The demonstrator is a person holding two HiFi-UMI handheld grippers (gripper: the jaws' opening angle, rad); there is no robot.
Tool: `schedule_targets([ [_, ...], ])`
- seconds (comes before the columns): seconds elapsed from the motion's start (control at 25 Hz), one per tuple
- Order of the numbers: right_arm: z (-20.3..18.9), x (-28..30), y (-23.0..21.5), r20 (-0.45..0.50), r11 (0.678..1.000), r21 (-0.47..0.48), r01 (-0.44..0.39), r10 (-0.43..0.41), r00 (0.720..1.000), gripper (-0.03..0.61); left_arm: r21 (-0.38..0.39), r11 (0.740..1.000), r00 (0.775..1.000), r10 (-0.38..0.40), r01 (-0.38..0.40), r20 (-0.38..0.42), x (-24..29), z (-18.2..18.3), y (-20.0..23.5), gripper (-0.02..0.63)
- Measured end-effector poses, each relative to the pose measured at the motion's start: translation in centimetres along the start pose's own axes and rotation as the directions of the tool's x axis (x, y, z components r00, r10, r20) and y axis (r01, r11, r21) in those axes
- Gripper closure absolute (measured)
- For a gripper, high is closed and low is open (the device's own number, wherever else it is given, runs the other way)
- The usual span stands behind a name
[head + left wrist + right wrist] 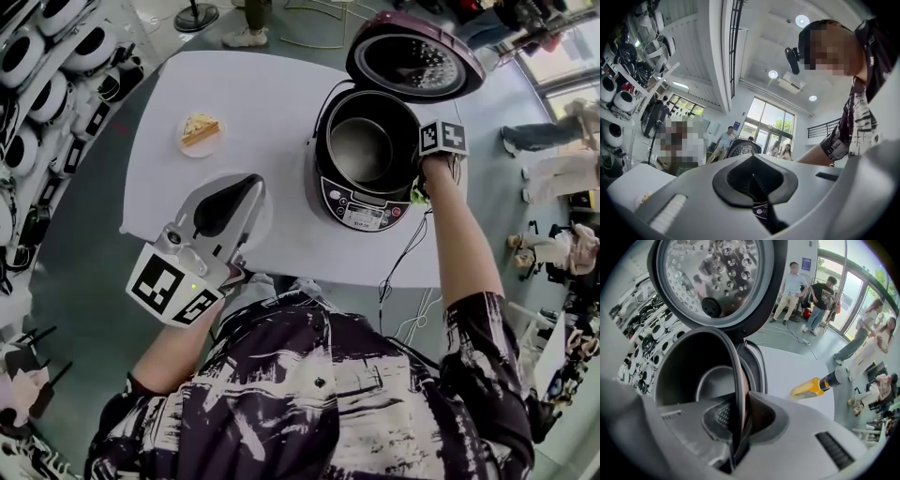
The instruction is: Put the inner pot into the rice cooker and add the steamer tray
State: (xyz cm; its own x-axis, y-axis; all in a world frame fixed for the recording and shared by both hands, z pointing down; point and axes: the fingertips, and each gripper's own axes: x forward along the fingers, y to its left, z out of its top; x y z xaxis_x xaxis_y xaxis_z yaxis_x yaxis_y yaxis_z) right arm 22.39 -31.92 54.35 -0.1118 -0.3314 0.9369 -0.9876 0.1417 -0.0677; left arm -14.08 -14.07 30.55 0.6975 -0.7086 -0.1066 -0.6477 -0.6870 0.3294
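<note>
Pot status first: the inner pot (361, 145) sits down inside the rice cooker (361, 202), rim about level with the cooker's opening. Can't tell from here whether it's fully seated. Inside the pot I only see dark walls and a shinier grey bottom.

The right gripper (739, 404) comes in steeply from above on the cooker's right side. Its fingers are pinched narrow on the pot's thin rim, one pad inside the wall and one outside, so it's holding the pot.

The lid (412, 58) is swung all the way up and back, with its dimpled metal inner face showing, so the mouth is open from straight above.

The left gripper (246, 192) hangs roughly level over the near-left part of the table (272, 103), well apart from the cooker. Its fingers are pressed together with nothing between them. Under it there's a pale round shape (265, 222) on the tabletop, mostly covered, and I can't tell what it is.

Farther back on the left, a small plate (183, 141) holds a wedge of something tan (200, 127).

On room: the cooker sits on the right half of the table, close to the near edge, and its black cord (403, 272) drops over that edge. A yellow-and-grey object (811, 387) lies on the table just right of the cooker, near the right gripper. A wide strip of bare white top runs between the cooker and the plate.
</note>
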Motion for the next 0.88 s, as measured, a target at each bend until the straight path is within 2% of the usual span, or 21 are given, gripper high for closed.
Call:
schedule_targets([
  [0.12,0.1,0.2,0.1,-0.025,0.997,-0.064,0.035,-0.037,0.999,0.569,-0.001,1.000,1.000,-0.004,0.004,-0.001,0.2,0.0,0.1,0.609],
  [0.24,0.0,0.3,0.2,-0.045,0.981,-0.169,0.091,-0.100,0.994,0.565,-0.001,1.000,1.000,-0.009,0.009,-0.001,0.5,0.0,0.0,0.609],
  [0.36,-0.1,0.3,0.3,-0.072,0.944,-0.296,0.143,-0.172,0.983,0.554,-0.002,1.000,1.000,-0.015,0.015,0.000,0.7,0.2,-0.2,0.609],
  [0.48,-0.3,0.3,0.4,-0.107,0.893,-0.417,0.170,-0.234,0.966,0.534,-0.005,1.000,1.000,-0.022,0.022,0.004,0.9,0.2,-0.4,0.609],
  [0.56,-0.5,0.3,0.4,-0.117,0.871,-0.460,0.173,-0.253,0.960,0.522,-0.007,1.000,1.000,-0.025,0.025,0.006,0.9,0.1,-0.6,0.609],
  [0.64,-0.5,0.3,0.4,-0.111,0.874,-0.459,0.161,-0.236,0.965,0.520,-0.008,1.000,1.000,-0.025,0.025,0.009,0.9,0.1,-0.8,0.609],
  [0.72,-0.6,0.3,0.4,-0.091,0.892,-0.430,0.141,-0.198,0.976,0.515,-0.006,1.000,1.000,-0.024,0.024,0.010,0.9,0.1,-0.8,0.609],
  [0.88,-0.9,-0.1,0.2,-0.014,0.961,-0.262,0.087,-0.094,0.995,0.508,-0.004,1.000,1.000,-0.023,0.023,0.009,0.8,0.2,-1.1,0.609],
])
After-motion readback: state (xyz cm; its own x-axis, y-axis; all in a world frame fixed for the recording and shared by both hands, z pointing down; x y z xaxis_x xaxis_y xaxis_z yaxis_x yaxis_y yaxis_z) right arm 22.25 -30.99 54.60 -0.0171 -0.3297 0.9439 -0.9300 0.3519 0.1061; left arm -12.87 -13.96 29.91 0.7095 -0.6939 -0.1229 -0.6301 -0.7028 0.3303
